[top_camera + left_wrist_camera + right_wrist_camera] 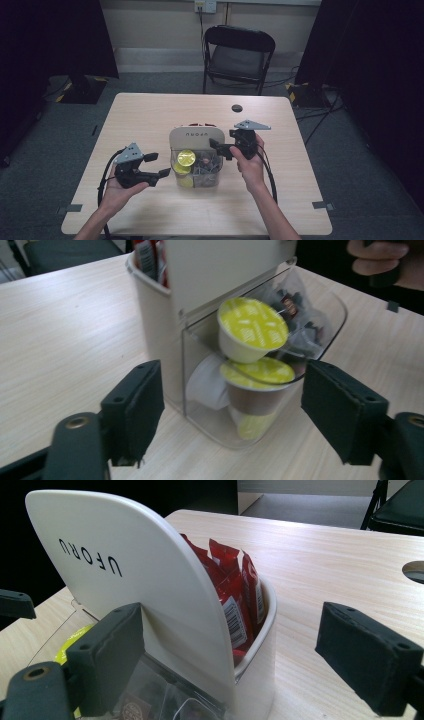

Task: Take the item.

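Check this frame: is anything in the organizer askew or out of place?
Slightly: the top yellow-lidded capsule sits tilted in the clear bin of the organizer, leaning on the capsules below. Nothing looks spilled or damaged.

Both grippers, left gripper and right gripper, hover with fingers apart.
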The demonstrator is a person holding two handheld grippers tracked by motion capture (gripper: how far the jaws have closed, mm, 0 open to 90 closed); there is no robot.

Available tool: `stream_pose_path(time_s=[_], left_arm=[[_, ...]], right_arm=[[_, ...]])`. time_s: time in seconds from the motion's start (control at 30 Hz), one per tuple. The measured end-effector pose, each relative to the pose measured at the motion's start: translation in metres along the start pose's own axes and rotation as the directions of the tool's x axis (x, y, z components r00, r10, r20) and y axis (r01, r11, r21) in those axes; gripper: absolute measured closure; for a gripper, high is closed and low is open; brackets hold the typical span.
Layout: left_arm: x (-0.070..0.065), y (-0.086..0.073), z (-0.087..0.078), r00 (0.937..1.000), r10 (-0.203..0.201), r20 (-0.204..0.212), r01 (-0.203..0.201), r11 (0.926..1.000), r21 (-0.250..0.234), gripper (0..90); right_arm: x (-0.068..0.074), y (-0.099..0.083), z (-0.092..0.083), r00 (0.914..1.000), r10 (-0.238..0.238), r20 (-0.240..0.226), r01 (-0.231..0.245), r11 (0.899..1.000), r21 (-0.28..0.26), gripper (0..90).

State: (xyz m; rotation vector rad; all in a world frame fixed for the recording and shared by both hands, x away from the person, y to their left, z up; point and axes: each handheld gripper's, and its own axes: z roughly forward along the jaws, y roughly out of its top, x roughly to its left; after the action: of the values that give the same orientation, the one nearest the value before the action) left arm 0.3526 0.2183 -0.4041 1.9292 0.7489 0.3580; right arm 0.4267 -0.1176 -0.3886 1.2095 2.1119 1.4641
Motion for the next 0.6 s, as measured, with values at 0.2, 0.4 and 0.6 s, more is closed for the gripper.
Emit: stream_pose_path(time_s=[0.2,0.4,0.6], left_arm=[[-0.005,0.014,0.007,0.9995,0.023,0.020,-0.023,0.9997,-0.011,25.1],[-0.005,0.023,0.014,0.9990,0.021,0.039,-0.019,0.9983,-0.056,29.1],[-0.005,0.028,0.026,0.9984,0.031,0.048,-0.028,0.9986,-0.045,32.3]], right_arm=[[0.000,0.000,0.000,1.0000,-0.004,-0.003,0.004,1.000,-0.001,11.3],[-0.001,0.000,0.000,1.0000,-0.004,-0.008,0.004,1.000,-0.003,11.3],[-0.001,0.000,0.000,1.0000,-0.004,-0.008,0.004,1.000,-0.007,11.4]])
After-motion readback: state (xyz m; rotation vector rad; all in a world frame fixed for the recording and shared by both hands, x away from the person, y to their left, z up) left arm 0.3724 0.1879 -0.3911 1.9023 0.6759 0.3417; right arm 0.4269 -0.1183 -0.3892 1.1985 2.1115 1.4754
